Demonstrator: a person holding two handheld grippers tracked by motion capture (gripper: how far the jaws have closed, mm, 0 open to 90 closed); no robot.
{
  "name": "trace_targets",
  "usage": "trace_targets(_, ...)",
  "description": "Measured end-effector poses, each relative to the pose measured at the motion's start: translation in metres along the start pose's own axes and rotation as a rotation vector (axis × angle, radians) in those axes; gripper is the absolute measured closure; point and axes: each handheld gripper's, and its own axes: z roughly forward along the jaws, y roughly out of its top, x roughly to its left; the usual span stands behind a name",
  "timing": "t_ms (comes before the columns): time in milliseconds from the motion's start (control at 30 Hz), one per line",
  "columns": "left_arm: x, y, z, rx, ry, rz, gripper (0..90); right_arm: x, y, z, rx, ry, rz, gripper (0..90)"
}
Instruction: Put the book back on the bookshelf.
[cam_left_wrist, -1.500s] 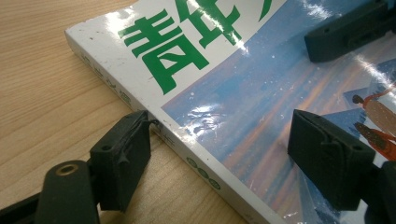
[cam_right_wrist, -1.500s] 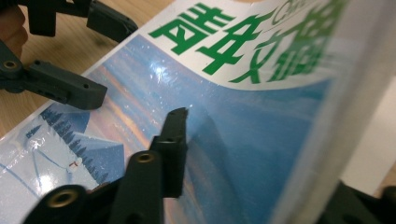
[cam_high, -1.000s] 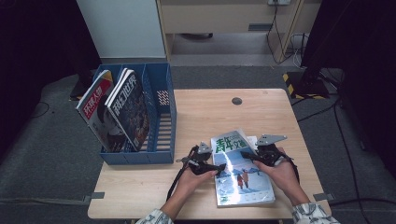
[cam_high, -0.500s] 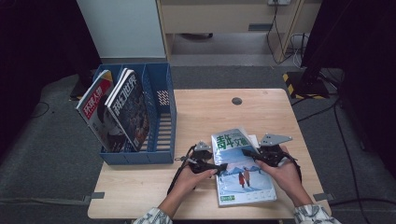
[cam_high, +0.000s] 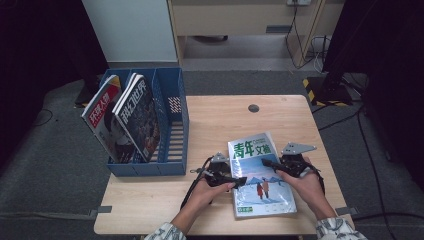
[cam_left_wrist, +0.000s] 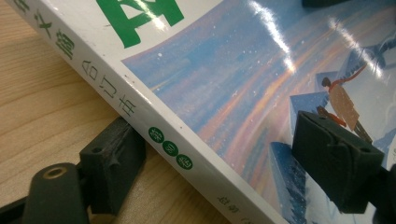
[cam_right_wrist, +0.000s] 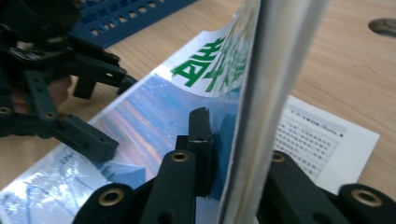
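A thick magazine (cam_high: 260, 180) with green characters and a blue winter scene lies on the wooden table (cam_high: 225, 120) between both hands. My left gripper (cam_high: 239, 181) is at its left side. In the left gripper view the spine (cam_left_wrist: 159, 135) runs between the wide-apart jaws of that gripper (cam_left_wrist: 219, 163), one down by the table, one over the cover. They have just been closing but do not squeeze it. My right gripper (cam_right_wrist: 233, 126) is shut on the magazine's raised right edge (cam_right_wrist: 261, 93). A printed white page (cam_right_wrist: 327, 140) shows below it.
A blue file holder (cam_high: 145, 169) stands at the table's left, with two magazines (cam_high: 102, 120) (cam_high: 137, 117) leaning in its left slots and its right slot bare. A round cable hole (cam_high: 253, 108) sits in the far middle of the tabletop.
The magazine lies a little straighter than a second ago. Both hands stay at its sides.
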Motion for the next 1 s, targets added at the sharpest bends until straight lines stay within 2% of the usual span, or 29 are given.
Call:
trace_targets(33, -0.001, 0.0, 0.0, -0.001, 0.005, -0.003, 17.4, -0.001, -0.001, 0.001, 0.008, -0.003, 0.01, 78.9)
trace_targets(100, -0.002, 0.0, 0.001, -0.003, 0.019, 0.004, 18.8, -0.005, -0.005, 0.005, 0.041, -0.029, 0.02, 69.7)
trace_targets(200, -0.003, 0.0, 0.001, -0.003, 0.046, 0.019, 22.1, -0.008, -0.011, 0.016, 0.12, -0.074, 0.015, 49.2)
trace_targets(233, -0.004, 0.0, 0.001, 0.003, 0.052, 0.028, 22.8, -0.008, -0.013, 0.019, 0.144, -0.09, 0.018, 45.0)
trace_targets(300, -0.005, 0.001, 0.002, 0.002, 0.058, 0.03, 23.2, -0.011, -0.016, 0.023, 0.163, -0.106, 0.032, 37.4)
trace_targets(400, -0.005, 0.001, 0.002, 0.003, 0.06, 0.031, 23.3, -0.015, -0.019, 0.025, 0.182, -0.109, 0.074, 20.1)
trace_targets(433, -0.005, 0.001, 0.002, 0.003, 0.061, 0.031, 23.4, -0.015, -0.021, 0.025, 0.178, -0.138, 0.075, 12.1)
trace_targets(500, -0.005, 0.001, 0.002, 0.002, 0.063, 0.031, 23.4, -0.019, -0.023, 0.023, 0.212, -0.193, 0.065, 3.7)
trace_targets(633, -0.005, 0.001, 0.002, 0.005, 0.066, 0.037, 23.4, -0.028, -0.029, 0.009, 0.217, -0.207, 0.144, 3.8)
trace_targets(733, -0.005, 0.001, 0.002, 0.005, 0.066, 0.037, 23.5, -0.028, -0.037, 0.003, 0.242, -0.13, 0.156, 6.0)
trace_targets(767, -0.005, 0.001, 0.002, 0.001, 0.065, 0.032, 23.7, -0.027, -0.038, 0.003, 0.242, -0.111, 0.182, 7.8)
trace_targets(833, -0.004, 0.001, 0.001, -0.006, 0.068, 0.008, 25.7, -0.027, -0.039, 0.003, 0.235, -0.092, 0.176, 11.6)
trace_targets(900, 0.0, 0.001, 0.001, -0.016, 0.057, -0.01, 30.4, -0.026, -0.039, 0.005, 0.225, -0.065, 0.196, 13.5)
trace_targets(1000, 0.001, 0.007, 0.002, 0.014, 0.045, -0.021, 31.7, -0.026, -0.04, 0.005, 0.223, -0.062, 0.202, 13.8)
